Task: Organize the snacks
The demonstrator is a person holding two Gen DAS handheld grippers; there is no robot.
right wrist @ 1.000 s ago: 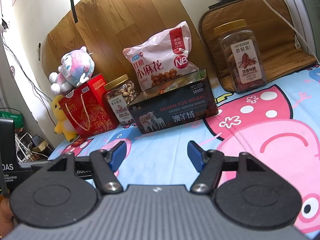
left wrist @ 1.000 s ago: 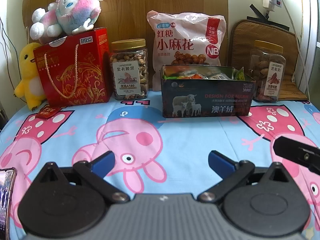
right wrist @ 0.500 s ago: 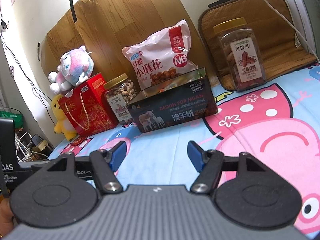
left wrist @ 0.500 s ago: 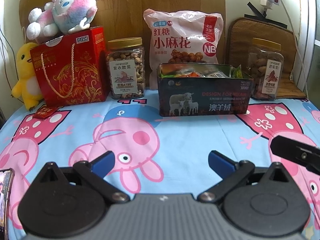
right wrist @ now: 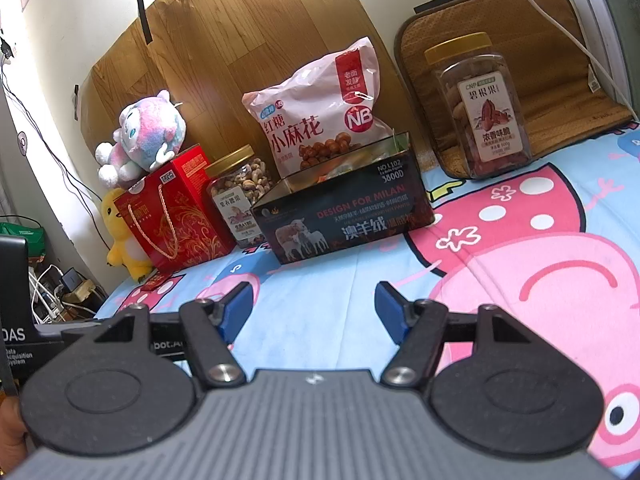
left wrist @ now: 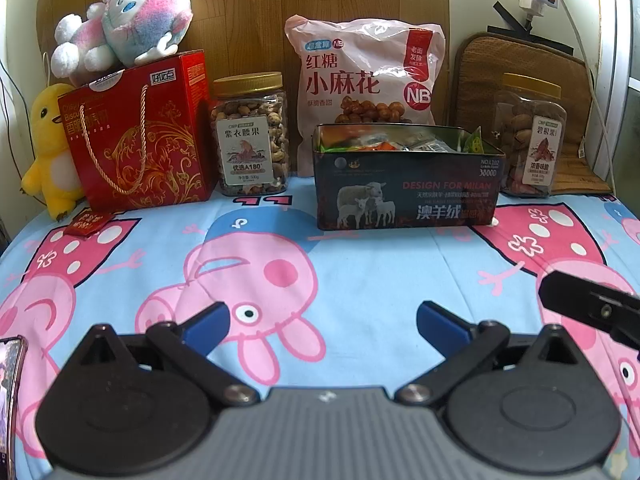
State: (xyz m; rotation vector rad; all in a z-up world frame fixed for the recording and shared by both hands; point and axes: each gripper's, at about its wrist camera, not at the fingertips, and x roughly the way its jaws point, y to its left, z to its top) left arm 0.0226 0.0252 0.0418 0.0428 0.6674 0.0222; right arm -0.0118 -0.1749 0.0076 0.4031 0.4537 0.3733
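While both the left gripper (left wrist: 322, 320) and the right gripper (right wrist: 316, 306) hover with fingers apart and empty over the cartoon-print sheet (left wrist: 360, 264), the snacks stand farther back. The open dark tin (left wrist: 406, 196) sits mid-sheet, the pink snack bag (left wrist: 364, 76) upright just behind it, between two nut jars

Snack-lined cartoon sheet (left wrist: 360, 264)
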